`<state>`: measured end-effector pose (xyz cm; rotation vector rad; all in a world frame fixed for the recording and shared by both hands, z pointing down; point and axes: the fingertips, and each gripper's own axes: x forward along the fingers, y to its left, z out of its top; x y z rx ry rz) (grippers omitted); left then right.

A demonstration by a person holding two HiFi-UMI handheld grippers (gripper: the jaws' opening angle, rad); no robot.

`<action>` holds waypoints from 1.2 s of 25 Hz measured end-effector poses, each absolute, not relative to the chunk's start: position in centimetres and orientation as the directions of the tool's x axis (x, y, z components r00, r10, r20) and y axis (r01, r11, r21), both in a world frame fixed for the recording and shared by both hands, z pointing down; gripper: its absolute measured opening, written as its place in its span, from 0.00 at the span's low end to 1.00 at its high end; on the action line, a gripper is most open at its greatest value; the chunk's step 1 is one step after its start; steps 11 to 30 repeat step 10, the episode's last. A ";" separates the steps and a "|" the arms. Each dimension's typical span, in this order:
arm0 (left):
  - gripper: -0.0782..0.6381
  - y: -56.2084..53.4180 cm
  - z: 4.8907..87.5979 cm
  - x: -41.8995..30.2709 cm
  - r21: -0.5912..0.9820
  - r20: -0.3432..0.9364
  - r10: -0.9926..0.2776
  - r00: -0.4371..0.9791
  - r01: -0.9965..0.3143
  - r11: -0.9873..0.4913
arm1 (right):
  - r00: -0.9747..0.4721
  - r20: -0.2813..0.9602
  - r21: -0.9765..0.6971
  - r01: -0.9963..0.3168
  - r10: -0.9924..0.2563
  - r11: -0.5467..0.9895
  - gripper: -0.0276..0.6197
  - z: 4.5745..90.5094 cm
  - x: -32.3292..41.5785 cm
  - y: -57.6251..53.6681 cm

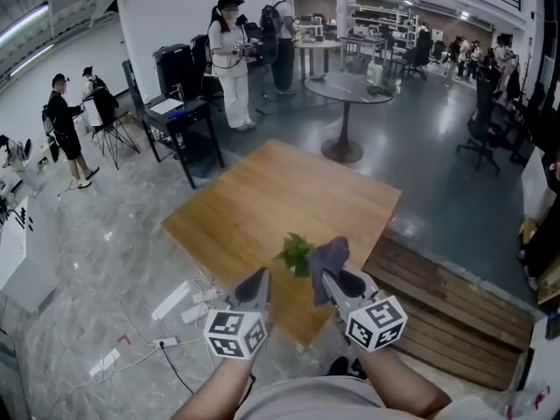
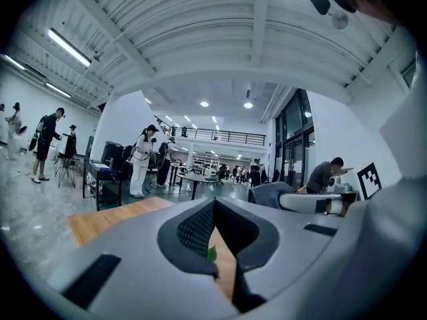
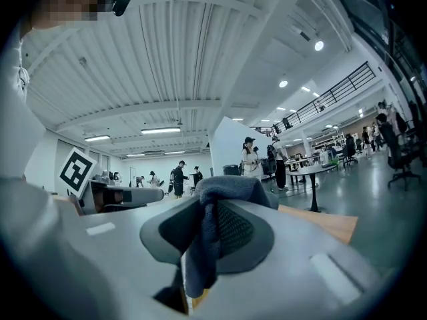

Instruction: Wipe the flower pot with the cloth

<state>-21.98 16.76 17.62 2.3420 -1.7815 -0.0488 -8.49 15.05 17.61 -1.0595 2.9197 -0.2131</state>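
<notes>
Cloth (image 1: 330,254) in level right tongs (image 1: 327,283)

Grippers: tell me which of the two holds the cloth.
The right gripper: its jaws pinch the grey cloth, while the left gripper is shut on nothing.

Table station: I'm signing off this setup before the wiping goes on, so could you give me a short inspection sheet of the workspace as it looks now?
Surface: wooden table, bare apart from the plant.
Job's things: plant leaves show near the table's front edge; its pot is hidden behind the grippers. Grey cloth hangs from the right gripper.
Clutter: nothing seen on the table.
Grippers: left gripper shut, nothing held; right gripper shut on the cloth.
Cables: power strips and cords lie on the floor left of the table.
Surroundings: people stand beyond; round table, black desk, wooden platform at right.
</notes>
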 end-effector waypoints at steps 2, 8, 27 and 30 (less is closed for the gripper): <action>0.12 16.7 17.9 -22.2 0.177 0.095 -0.957 0.273 -0.951 -0.253 | -0.767 0.019 -0.138 -0.637 -0.641 0.758 0.14 17.8 -8.6 14.8; 0.12 17.5 17.9 -23.0 0.181 0.100 -0.957 0.274 -0.950 -0.253 | -0.765 0.022 -0.137 -0.640 -0.643 0.756 0.14 17.8 -9.3 15.7; 0.12 18.1 17.8 -23.0 0.180 0.102 -0.956 0.274 -0.950 -0.254 | -0.765 0.028 -0.138 -0.641 -0.644 0.755 0.14 17.9 -9.4 16.4; 0.12 18.1 17.8 -23.0 0.180 0.102 -0.956 0.274 -0.950 -0.254 | -0.765 0.028 -0.138 -0.641 -0.644 0.755 0.14 17.9 -9.4 16.4</action>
